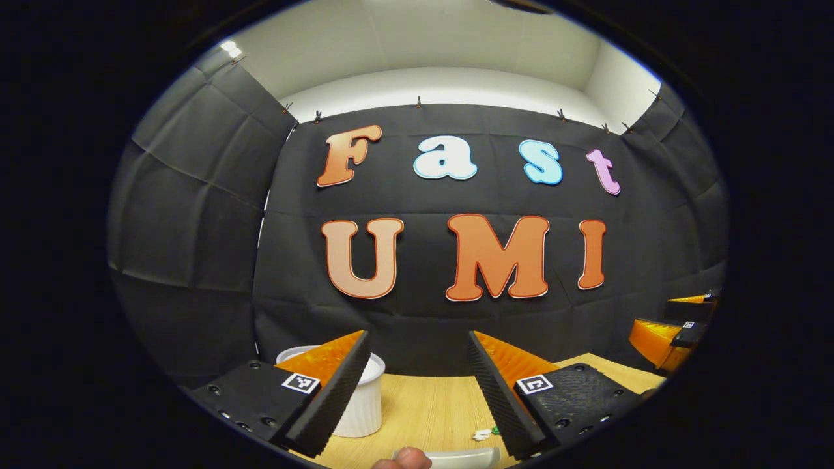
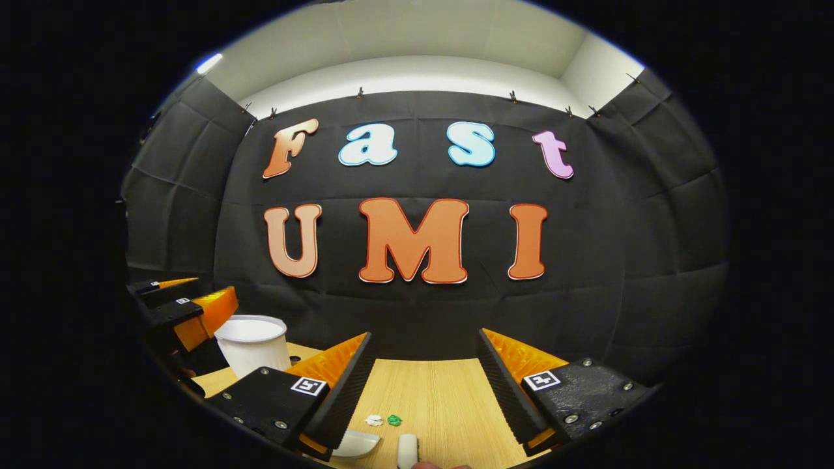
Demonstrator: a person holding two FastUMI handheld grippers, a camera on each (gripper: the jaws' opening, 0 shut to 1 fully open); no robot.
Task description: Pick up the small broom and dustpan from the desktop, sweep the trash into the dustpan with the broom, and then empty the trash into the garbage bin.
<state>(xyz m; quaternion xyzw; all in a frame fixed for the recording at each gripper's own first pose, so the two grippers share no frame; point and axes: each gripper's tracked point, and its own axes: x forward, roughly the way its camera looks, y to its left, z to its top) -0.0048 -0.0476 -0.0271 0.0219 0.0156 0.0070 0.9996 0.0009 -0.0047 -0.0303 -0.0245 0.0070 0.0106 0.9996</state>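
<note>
Wooden surface [image 2: 430, 391] with both grippers hovering, jaws wide and empty. Trash bits [image 2: 384, 420] lie at 6 o'clock in the right gripper view; white bin [image 2: 254, 348] at 9. I'd lower the right gripper [image 2: 420, 384] onto that white handle-looking piece [image 2: 407, 451], probably the broom, squarely before closing.

Black grippers with orange ribbed fingers [image 2: 521, 355] and black-and-white square markers [image 2: 308, 385] hang over a pale wood-grain counter [image 2: 430, 391]. A white ribbed bin [image 1: 361, 404] stands on it, near scraps of white trash [image 2: 374, 420] and green trash [image 2: 393, 420]. Another white piece [image 2: 406, 451] lies at the edge.
</note>
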